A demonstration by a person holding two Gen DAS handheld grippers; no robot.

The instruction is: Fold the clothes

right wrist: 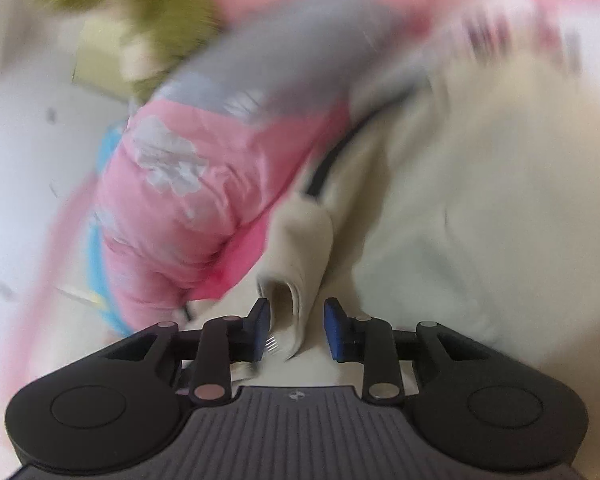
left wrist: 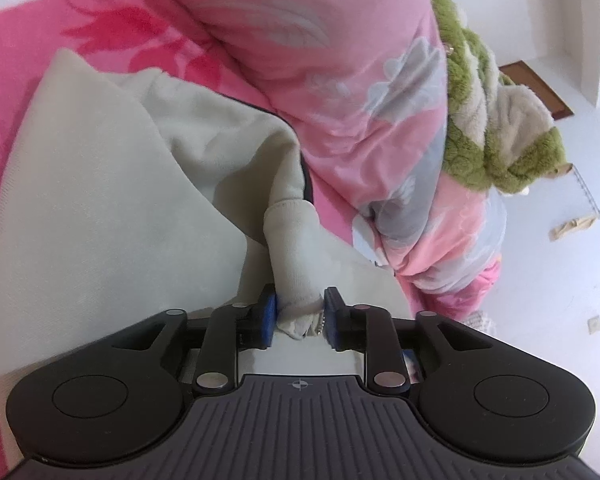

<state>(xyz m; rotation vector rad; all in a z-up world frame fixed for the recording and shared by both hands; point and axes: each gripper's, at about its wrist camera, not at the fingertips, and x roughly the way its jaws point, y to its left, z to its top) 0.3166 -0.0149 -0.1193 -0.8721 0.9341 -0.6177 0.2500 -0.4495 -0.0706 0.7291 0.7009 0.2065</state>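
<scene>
A cream sweatshirt (left wrist: 100, 184) lies spread on a pink bedsheet (left wrist: 112, 32). In the left wrist view my left gripper (left wrist: 300, 314) is shut on the ribbed cuff of its sleeve (left wrist: 292, 248), which bunches between the blue pads. In the right wrist view, which is motion-blurred, the same cream garment (right wrist: 480, 200) fills the right side. Another cuff (right wrist: 300, 248) hangs between the fingers of my right gripper (right wrist: 296, 324). The jaws stand apart, and the cuff touches only the left pad.
A pink and grey flowered quilt (left wrist: 364, 92) is heaped right behind the sweatshirt; it also shows in the right wrist view (right wrist: 188, 184). A green and beige plush blanket (left wrist: 496, 128) lies on it. White floor (left wrist: 560, 280) lies beyond the bed edge.
</scene>
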